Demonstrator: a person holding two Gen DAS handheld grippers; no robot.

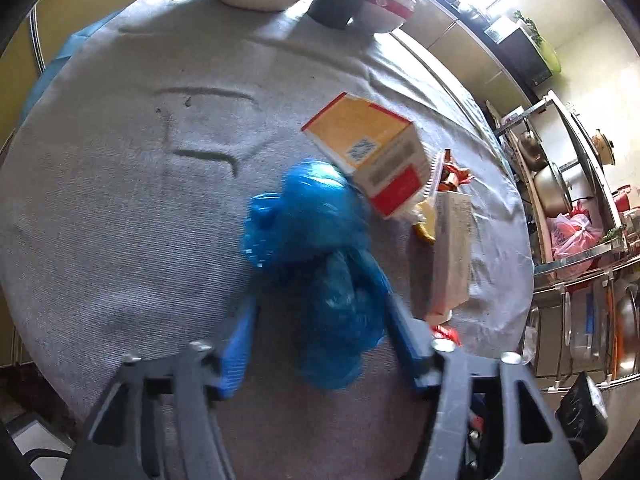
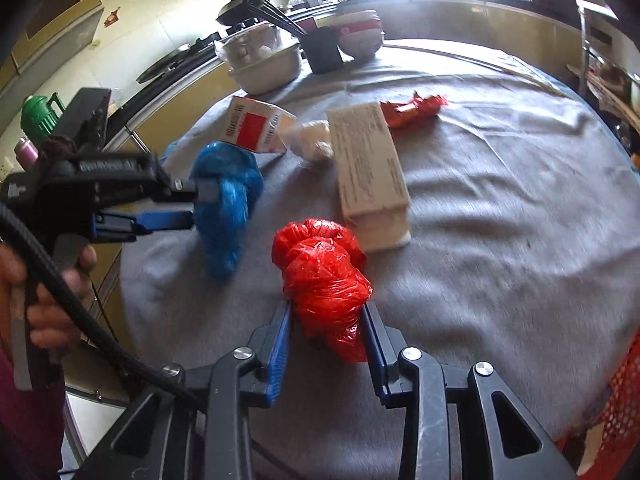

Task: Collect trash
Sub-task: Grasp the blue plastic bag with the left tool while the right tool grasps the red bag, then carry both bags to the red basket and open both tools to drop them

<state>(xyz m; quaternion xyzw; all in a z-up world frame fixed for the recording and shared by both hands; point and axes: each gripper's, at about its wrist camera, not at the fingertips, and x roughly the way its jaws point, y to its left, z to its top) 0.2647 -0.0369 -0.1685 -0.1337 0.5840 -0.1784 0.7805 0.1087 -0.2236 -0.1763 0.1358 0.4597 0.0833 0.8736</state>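
A crumpled blue plastic bag [image 1: 312, 220] sits between the blue fingers of my left gripper [image 1: 320, 300], which is shut on it just above the grey tablecloth [image 1: 120, 200]. The right wrist view shows that gripper [image 2: 200, 204] from the side, with the blue bag [image 2: 236, 176] hanging from its tips. My right gripper [image 2: 328, 308] is shut on a knotted red plastic bag [image 2: 320, 272], a pad pressing each side. Behind lie an orange, red and white carton [image 2: 256, 124], a long beige box [image 2: 368, 164], a red-orange wrapper [image 2: 412, 108] and a whitish crumpled scrap [image 2: 312, 140].
At the table's far edge stand a white dish of food [image 2: 268, 68], a black utensil holder [image 2: 322, 54] and stacked red-and-white bowls [image 2: 360, 36]. A red mesh basket [image 2: 620, 400] hangs off the near right edge. Shelves with pots [image 1: 560, 184] stand beside the table. A person's hand [image 2: 48, 280] holds the left gripper.
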